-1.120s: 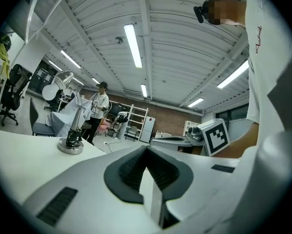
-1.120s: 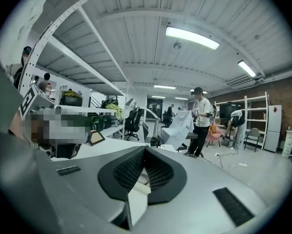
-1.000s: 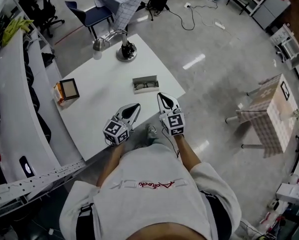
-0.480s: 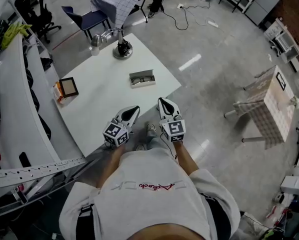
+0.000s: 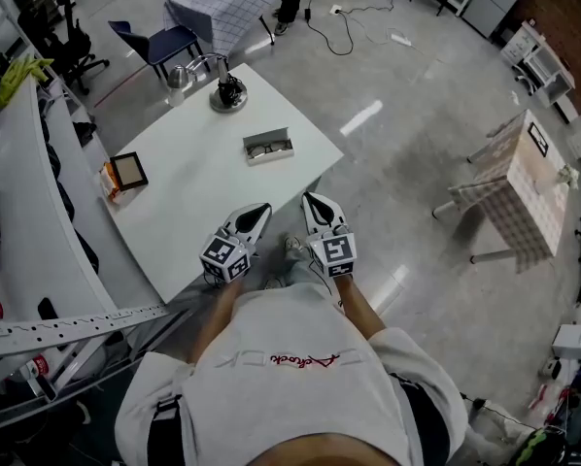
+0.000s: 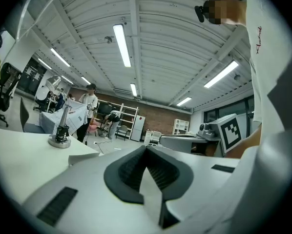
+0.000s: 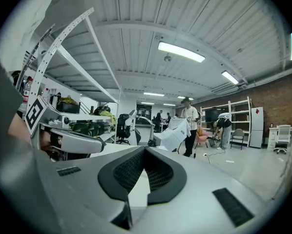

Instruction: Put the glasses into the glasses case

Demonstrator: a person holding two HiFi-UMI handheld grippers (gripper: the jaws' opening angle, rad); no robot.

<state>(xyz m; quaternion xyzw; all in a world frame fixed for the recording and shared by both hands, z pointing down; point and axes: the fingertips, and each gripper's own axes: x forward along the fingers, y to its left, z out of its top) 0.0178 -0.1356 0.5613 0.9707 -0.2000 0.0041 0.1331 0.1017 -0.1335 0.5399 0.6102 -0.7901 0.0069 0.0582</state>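
Observation:
The glasses case (image 5: 268, 148) lies open on the white table (image 5: 188, 202), with the dark-framed glasses (image 5: 262, 149) inside it. Both grippers hang at the table's near corner, well short of the case. My left gripper (image 5: 258, 212) is shut and holds nothing. My right gripper (image 5: 312, 203) is also shut and empty, just off the table's edge. In the left gripper view the jaws (image 6: 146, 148) meet at their tips, and the right gripper (image 6: 223, 132) shows beside them. In the right gripper view the jaws (image 7: 145, 150) are closed too.
A desk lamp (image 5: 222, 93) stands at the table's far corner, also the lamp (image 6: 59, 139) in the left gripper view. A framed picture (image 5: 127, 171) lies at the table's left edge. A blue chair (image 5: 164, 39) is behind the table. A checked side table (image 5: 512, 197) stands to the right.
Both grippers and the person have drawn back from the table, so the case and the lamp now sit farther away. Both grippers stayed shut and empty.

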